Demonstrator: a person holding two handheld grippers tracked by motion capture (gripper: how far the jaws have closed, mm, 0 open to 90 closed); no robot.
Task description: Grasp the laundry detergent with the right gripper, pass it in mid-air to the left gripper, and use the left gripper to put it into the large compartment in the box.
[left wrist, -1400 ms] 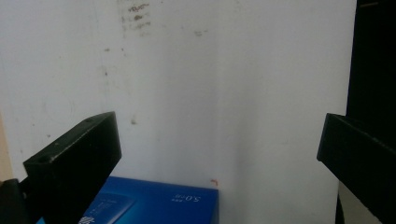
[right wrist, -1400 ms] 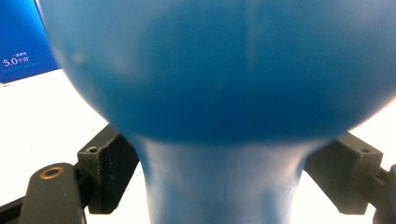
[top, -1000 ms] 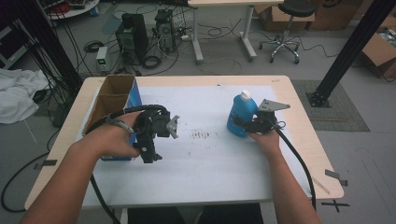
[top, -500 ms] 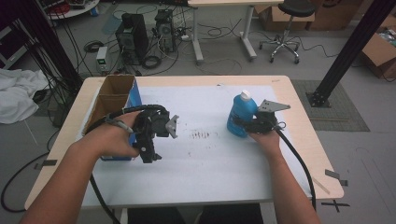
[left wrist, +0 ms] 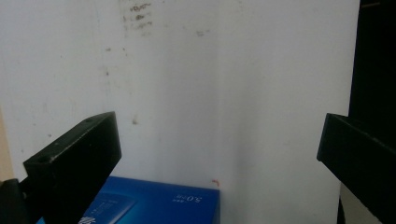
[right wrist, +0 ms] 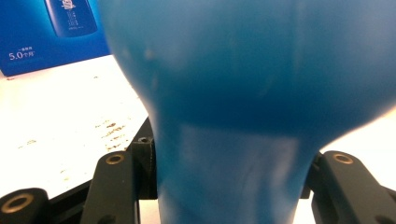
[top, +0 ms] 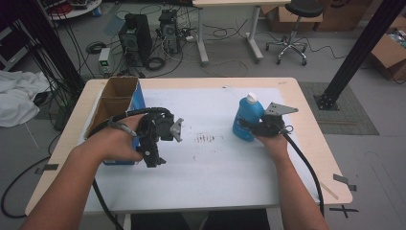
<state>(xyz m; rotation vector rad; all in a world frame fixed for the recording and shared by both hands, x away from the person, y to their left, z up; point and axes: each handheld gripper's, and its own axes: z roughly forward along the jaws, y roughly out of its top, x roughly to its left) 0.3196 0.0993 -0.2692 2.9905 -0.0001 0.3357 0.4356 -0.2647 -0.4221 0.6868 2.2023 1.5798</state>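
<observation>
A lab floor strewn with cables and computer cases lies behind the wooden tabletop, most of it covered by a white sheet with a few dark specks. At its left edge stands an open cardboard box with blue sides. The left gripper hovers just beside that box, jaws spread wide and empty. The blue bottle, white-capped, stands upright right of centre, its narrow waist clamped by the right gripper. The smooth, rounded plastic could slip or twist in that grip if lifted quickly, and the bottle could tip.
</observation>
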